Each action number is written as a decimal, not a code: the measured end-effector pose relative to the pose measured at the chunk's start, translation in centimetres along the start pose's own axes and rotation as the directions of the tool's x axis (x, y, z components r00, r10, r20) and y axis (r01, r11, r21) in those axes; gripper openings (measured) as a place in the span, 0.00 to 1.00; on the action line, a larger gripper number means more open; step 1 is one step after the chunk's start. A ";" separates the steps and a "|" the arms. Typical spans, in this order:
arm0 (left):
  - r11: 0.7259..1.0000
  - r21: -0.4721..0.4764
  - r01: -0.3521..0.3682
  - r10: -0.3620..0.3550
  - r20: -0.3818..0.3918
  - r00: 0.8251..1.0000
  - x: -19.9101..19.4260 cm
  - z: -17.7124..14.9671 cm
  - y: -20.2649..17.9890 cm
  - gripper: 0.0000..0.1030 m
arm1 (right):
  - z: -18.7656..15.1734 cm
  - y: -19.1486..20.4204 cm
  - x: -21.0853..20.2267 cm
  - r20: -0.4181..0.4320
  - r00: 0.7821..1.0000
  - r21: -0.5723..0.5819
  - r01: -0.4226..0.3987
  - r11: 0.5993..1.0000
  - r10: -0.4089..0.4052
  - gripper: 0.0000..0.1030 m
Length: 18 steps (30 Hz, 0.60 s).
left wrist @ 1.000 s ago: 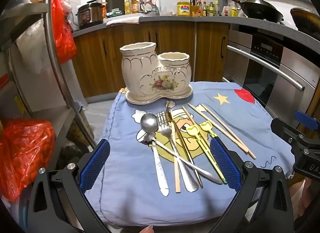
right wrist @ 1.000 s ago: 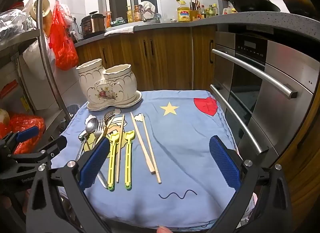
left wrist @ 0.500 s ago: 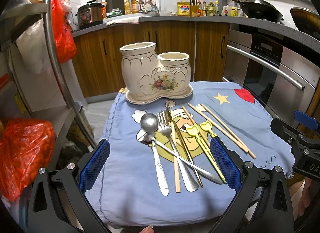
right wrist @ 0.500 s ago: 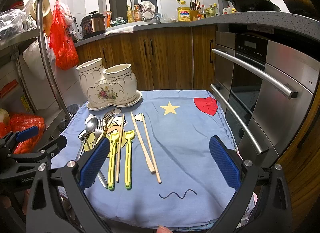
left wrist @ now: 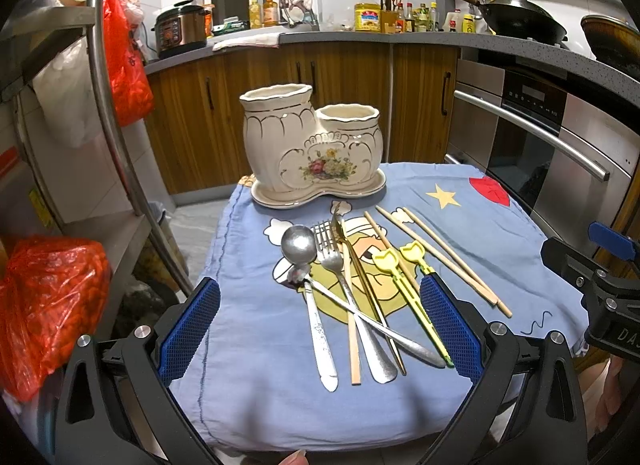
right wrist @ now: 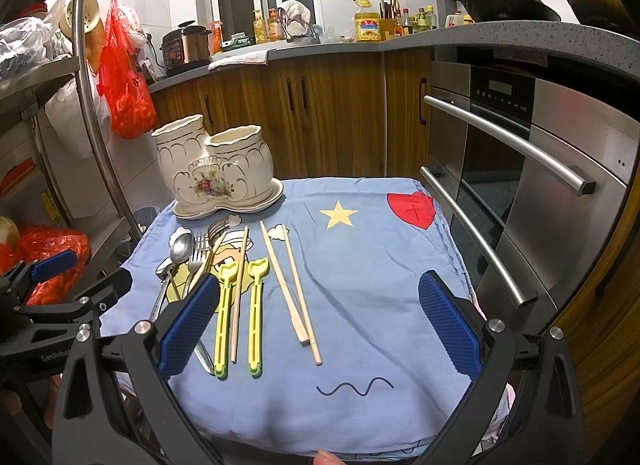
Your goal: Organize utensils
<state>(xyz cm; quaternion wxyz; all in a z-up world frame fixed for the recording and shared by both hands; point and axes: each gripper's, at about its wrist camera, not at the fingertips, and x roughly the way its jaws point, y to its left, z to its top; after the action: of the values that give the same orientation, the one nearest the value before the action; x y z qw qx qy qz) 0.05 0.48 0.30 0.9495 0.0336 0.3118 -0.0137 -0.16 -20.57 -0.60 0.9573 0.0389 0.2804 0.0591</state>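
Note:
A cream two-cup ceramic utensil holder (left wrist: 312, 153) stands at the far side of a blue cloth-covered table (left wrist: 256, 393); it also shows in the right wrist view (right wrist: 218, 175). Loose utensils lie in front of it: a spoon (left wrist: 299, 243), a fork (left wrist: 340, 277), a gold knife (left wrist: 360, 265), yellow training chopsticks (right wrist: 240, 305) and wooden chopsticks (right wrist: 292, 285). My left gripper (left wrist: 320, 329) is open and empty, low over the near utensil handles. My right gripper (right wrist: 320, 325) is open and empty, over the cloth near the wooden chopsticks.
A steel oven front with bar handles (right wrist: 520, 153) borders the table's right side. A metal rack with red plastic bags (left wrist: 52, 305) stands on the left. Wooden cabinets and a cluttered counter (left wrist: 320, 37) are behind.

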 end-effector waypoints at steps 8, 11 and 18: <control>1.000 -0.001 0.000 0.000 0.000 1.000 0.0 0.0 0.0 0.97 | -0.3 0.1 0.2 -0.009 1.000 -0.002 -0.003 1.000 0.003 0.95; 1.000 -0.002 -0.001 0.001 0.001 1.000 0.1 -0.2 -0.1 0.97 | -0.4 0.0 0.2 -0.007 1.000 -0.002 -0.005 1.000 0.005 0.95; 1.000 -0.003 -0.001 0.001 0.001 1.000 0.1 -0.2 -0.1 0.97 | -0.4 0.0 0.2 -0.006 1.000 -0.001 -0.005 1.000 0.005 0.95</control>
<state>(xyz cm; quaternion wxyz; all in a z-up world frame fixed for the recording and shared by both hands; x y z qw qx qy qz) 0.04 0.41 0.11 0.9496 0.0321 0.3116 -0.0129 -0.18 -20.54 -1.09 0.9563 0.0388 0.2833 0.0618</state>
